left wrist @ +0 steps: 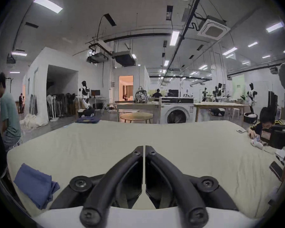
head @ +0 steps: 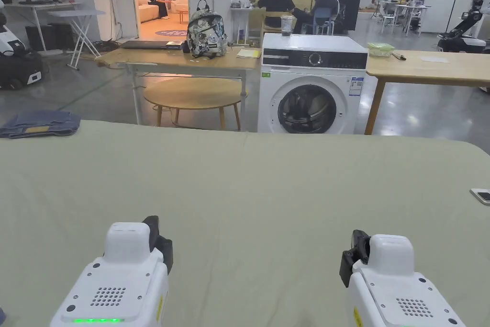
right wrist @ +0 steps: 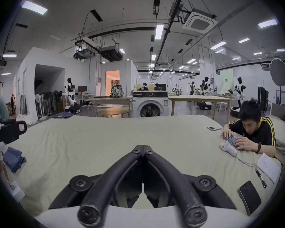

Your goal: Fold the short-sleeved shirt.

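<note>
— Where's the crumpled blue short-sleeved shirt [left wrist: 35, 184]?
— Near the pale green cloth-covered table [head: 268, 189]'s left edge; a folded dark-blue garment [head: 40, 123] lies at the far corner.
— Claws?
— Left gripper [left wrist: 145, 149] and right gripper [right wrist: 143, 148] both closed, empty.

Two white grippers, left [head: 160, 242] and right [head: 351, 253], hover apart over a pale green sheet [head: 268, 184].

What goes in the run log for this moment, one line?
left gripper: shut, empty | right gripper: shut, empty | blue garment: untouched, left of grippers | folding: not started
</note>
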A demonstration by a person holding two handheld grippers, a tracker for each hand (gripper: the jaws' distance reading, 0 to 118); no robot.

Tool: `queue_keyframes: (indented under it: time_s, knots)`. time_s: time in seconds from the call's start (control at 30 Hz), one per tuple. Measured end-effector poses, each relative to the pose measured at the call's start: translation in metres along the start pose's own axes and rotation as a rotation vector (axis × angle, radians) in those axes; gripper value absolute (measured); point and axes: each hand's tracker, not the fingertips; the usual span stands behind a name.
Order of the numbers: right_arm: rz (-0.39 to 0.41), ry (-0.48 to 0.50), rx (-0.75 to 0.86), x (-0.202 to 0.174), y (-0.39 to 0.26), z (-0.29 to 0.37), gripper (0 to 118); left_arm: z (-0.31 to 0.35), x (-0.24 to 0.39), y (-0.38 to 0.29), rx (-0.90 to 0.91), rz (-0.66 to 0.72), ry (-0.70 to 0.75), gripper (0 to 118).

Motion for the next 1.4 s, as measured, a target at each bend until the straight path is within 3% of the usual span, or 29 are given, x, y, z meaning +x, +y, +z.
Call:
queue_keyframes:
  time_s: [0.5,0.8,0.87,0.93,1.03,1.1,1.13,1.2,1.23,1.4]
  knots:
    - [-0.035,-0.024,0.024,-0.007,-0.003,0.008,0,0.002,-0.011,0.002,0.034,0.030,0.005,0]
    - [-0.001,-0.017,0.006,-0.013,-0.007,0.007,1,0.004,-0.014,0.005,0.056,0.047,-0.005,0]
    - [-0.001,-0.022,0.006,-0.013,-0.007,0.007,20,0.004,-0.012,0.006,0.057,0.025,-0.001,3]
    - [-0.003,-0.022,0.009,-0.013,-0.006,0.006,47,0.003,-0.011,0.007,0.057,0.019,0.002,7]
    - [0.000,-0.028,0.015,-0.014,-0.004,0.006,77,0.004,-0.012,0.007,0.050,0.014,-0.001,23]
    - [0.005,-0.044,0.024,-0.015,-0.003,0.006,81,0.005,-0.012,0.009,0.044,0.013,0.016,34]
    - [0.009,-0.046,0.030,-0.015,-0.003,0.006,82,0.006,-0.012,0.009,0.050,0.027,0.018,47]
    - [0.015,-0.048,0.035,-0.016,-0.002,0.006,94,0.006,-0.016,0.008,0.054,0.056,0.002,59]
    - [0.017,-0.048,0.030,-0.017,-0.001,0.005,100,0.005,-0.017,0.008,0.049,0.066,-0.004,60]
    - [0.020,-0.037,0.048,-0.020,0.000,0.007,102,0.003,-0.020,0.002,0.035,0.073,-0.027,61]
